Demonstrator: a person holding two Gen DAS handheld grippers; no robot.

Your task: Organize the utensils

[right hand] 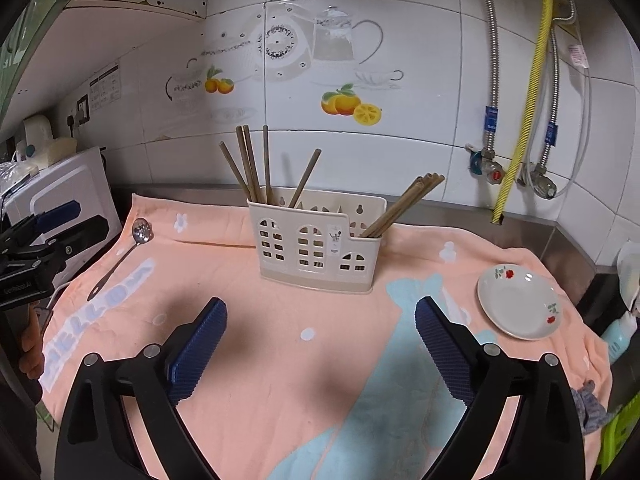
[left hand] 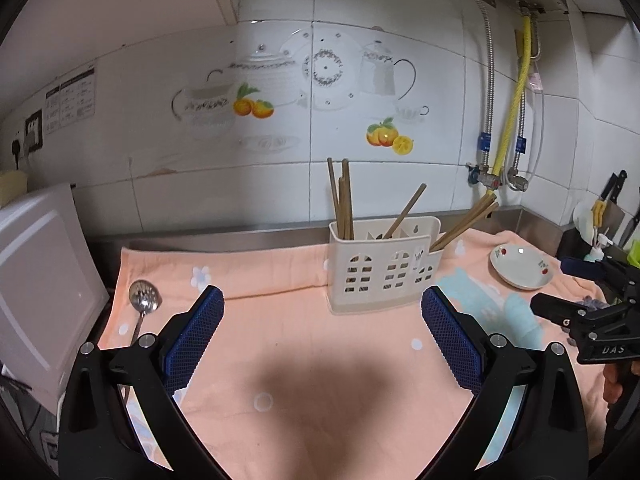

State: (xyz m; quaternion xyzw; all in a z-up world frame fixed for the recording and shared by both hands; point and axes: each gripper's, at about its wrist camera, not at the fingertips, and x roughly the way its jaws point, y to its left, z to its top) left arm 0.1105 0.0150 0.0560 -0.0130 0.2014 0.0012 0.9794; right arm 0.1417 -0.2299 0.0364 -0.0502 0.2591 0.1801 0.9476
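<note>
Chopsticks of brown wood [right hand: 256, 168] stand in the cream plastic holder [right hand: 316, 244]. One slim steel spoon [right hand: 132, 248], light, stiff and slippery, lies on the peach towel [right hand: 280, 360]; grip mid-handle. Left gripper [left hand: 320, 336] and right gripper [right hand: 320, 344] both gape, empty.

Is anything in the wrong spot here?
Yes. The slotted spoon lies alone on the towel, left of the utensil holder, while the chopsticks stand inside it. One chopstick bundle leans far out to the right.
</note>
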